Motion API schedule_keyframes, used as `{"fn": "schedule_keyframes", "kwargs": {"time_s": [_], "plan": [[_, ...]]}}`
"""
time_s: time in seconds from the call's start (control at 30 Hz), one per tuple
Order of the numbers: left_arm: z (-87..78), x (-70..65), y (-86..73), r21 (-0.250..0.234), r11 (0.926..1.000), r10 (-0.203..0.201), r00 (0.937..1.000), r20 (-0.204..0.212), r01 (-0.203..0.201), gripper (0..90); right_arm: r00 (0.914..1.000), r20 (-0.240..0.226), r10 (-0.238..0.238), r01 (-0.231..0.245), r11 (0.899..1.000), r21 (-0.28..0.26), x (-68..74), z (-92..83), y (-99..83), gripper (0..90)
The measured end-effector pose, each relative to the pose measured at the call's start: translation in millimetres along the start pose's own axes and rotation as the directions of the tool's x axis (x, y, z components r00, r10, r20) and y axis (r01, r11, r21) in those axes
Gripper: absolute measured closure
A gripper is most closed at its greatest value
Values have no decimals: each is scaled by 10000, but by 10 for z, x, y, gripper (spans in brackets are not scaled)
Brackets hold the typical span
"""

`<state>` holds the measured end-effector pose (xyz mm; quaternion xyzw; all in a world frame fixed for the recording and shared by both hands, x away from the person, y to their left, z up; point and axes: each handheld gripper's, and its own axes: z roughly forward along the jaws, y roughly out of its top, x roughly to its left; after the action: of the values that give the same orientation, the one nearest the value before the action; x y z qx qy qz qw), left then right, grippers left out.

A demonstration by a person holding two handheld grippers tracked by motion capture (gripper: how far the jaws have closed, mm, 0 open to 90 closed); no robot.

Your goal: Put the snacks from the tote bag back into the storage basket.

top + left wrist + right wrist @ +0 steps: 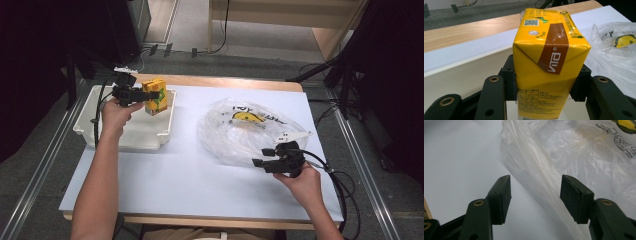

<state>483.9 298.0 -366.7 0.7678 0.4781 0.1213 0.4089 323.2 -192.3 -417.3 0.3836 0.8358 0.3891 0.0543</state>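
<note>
The left tool [148, 94] is pinching a yellow drink carton with a brown stripe [155, 96] by its two sides, above the white plastic tray [125, 137] on the worktop [185, 180]. The right tool [262, 156] is standing with jaws spread, at the edge of a crumpled clear plastic bag [240, 132].

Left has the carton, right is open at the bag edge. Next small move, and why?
Probably ease the right gripper forward and close on the bag rim. Its jaws stand open with the rolled plastic edge running between them, not yet pinched. The left gripper is shut on the carton over the white bin, so holding the bag mouth likely comes before the carton moves across.
</note>
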Motion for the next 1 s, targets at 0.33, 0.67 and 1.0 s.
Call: {"fn": "schedule_keyframes", "kwargs": {"time_s": [0.33,0.67,1.0], "plan": [[131,93,-63,129,9997,-186,9998,-38,186,527,10000,48,-60,60,10000,13,19,-7,-10,434],[253,82,-119,207,9998,47,9992,-401,-38,527,9999,58,-90,90,10000,15,16,-7,-11,434],[319,87,-181,407,9990,184,9993,-327,-171,526,9999,86,-117,117,9999,39,18,-9,-15,434]]}}
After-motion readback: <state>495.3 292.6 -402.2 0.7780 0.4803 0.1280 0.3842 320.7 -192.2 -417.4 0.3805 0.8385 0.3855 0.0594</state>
